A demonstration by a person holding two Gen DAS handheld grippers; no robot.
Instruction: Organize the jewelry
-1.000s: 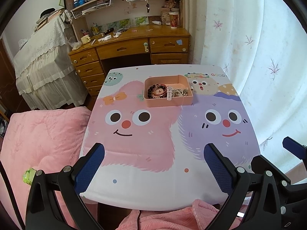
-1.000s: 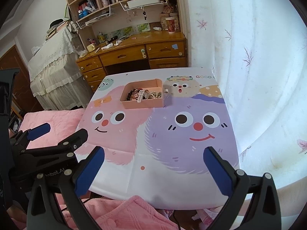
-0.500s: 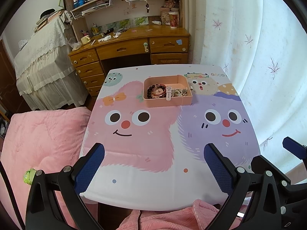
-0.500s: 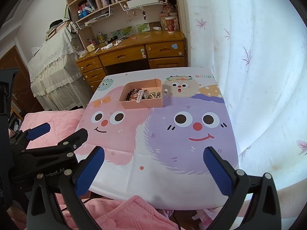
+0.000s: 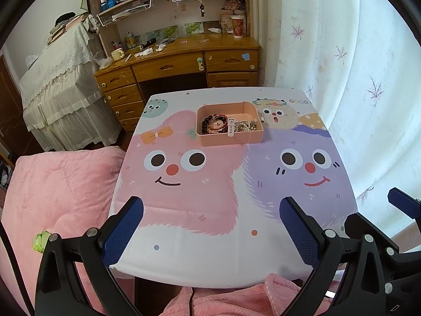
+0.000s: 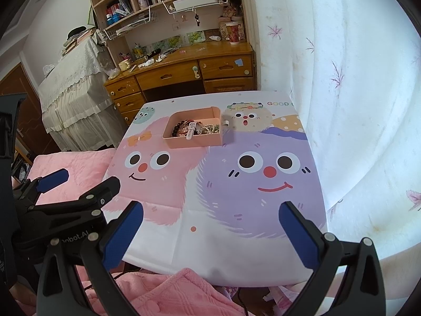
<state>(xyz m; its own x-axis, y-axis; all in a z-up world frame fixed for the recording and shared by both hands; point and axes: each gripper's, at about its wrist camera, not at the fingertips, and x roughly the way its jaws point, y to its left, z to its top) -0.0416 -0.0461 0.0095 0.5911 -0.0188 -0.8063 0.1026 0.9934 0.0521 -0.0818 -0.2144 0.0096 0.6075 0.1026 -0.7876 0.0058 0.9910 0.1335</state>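
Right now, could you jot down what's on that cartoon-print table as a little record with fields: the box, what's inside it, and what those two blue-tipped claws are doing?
Surface: table with pink and purple cartoon-face cloth
Container: open peach rectangular plastic box, toward the far side of the table
Contents: dark bead bracelet, rose-gold pieces, white watch strap, heap of pale gold beads
Beside box: small white object on the cloth, to its right
Left gripper: open, holding nothing, at the near edge
Right gripper: open, holding nothing, at the near edge

A small table covered by a white cloth printed with pink and purple furry cartoon faces carries a peach plastic tray of jewelry near its far edge.
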